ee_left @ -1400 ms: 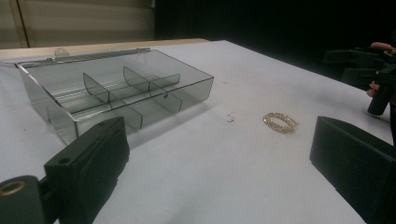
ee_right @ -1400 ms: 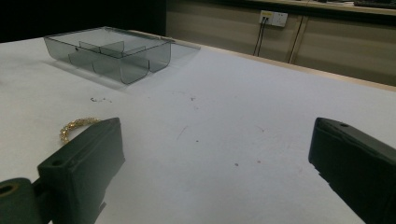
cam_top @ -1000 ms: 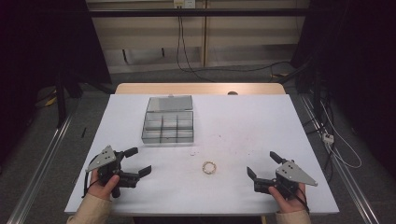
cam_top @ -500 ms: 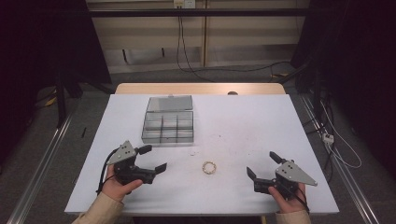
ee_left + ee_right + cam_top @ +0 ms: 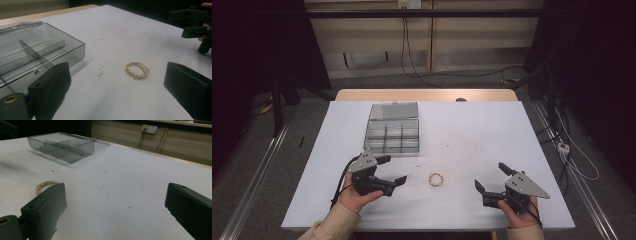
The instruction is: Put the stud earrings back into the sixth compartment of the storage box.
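At the left of the high view, the left gripper sits near the front of the white table, its 2 jaws spread wide with nothing between them. Just behind it stands the clear divided box, lid folded back, its compartments looking empty. To the right of that gripper, close by, the gold bracelet lies flat on the bare tabletop, apart from the box and touching neither tool. In the left gripper view the bracelet lies ahead and between the jaws, nearer the right one, its oval running slightly across the line of approach. Farther right, the right gripper rests by the front edge, jaws likewise wide apart and holding nothing; in its own view the bracelet lies off to the left, partly hidden behind a jaw. The left gripper looks nearer and better lined up, so the pick-up most likely falls to it.
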Motion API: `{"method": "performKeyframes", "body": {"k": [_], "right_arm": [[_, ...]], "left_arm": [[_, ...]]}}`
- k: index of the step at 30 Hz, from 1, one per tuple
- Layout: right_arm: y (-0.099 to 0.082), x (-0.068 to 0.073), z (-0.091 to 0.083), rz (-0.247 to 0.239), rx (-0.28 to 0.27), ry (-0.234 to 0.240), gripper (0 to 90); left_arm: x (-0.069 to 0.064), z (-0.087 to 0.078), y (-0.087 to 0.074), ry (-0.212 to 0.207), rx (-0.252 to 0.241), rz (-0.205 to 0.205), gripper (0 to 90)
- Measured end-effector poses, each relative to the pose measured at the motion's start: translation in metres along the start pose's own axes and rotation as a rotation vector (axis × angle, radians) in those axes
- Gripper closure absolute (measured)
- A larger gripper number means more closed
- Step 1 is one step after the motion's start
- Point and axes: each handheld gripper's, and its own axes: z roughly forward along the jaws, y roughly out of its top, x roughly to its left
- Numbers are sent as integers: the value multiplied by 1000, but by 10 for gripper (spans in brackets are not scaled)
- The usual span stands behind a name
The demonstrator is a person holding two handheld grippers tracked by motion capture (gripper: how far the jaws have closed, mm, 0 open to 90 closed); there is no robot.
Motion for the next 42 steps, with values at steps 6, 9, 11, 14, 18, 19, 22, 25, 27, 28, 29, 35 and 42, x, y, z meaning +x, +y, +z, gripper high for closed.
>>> {"method": "performKeyframes", "body": {"k": [6,9,11,14,18,19,22,25,27,28,29,35,42], "right_arm": [[0,0,0,-4,2,0,32],[0,1,1,-6,4,2,32],[0,1,1,-9,6,5,32],[-1,1,2,-10,11,9,33],[-1,1,2,-11,13,11,34],[-1,2,2,-11,13,11,34],[-1,2,2,-11,14,11,34],[-1,2,2,-12,14,12,34],[-1,2,2,-14,15,10,34],[-1,2,2,-14,15,10,34],[-1,2,2,-15,15,9,33],[-1,2,2,-20,18,7,34],[-1,2,3,-24,17,11,34]], "left_arm": [[-3,10,1,-16,9,3,95],[-4,15,3,-27,15,6,103],[-5,19,3,-28,22,0,104],[-7,27,4,-37,36,-6,133],[-8,34,4,-44,43,-14,171],[-8,34,4,-44,43,-14,177],[-9,40,5,-47,54,-12,214],[-10,46,6,-46,68,-11,242],[-11,50,7,-46,76,-13,271],[-12,52,7,-46,80,-10,271],[-12,56,7,-42,85,-5,320],[-11,68,4,-38,111,-21,449],[-11,77,2,-32,149,-37,542]]}}
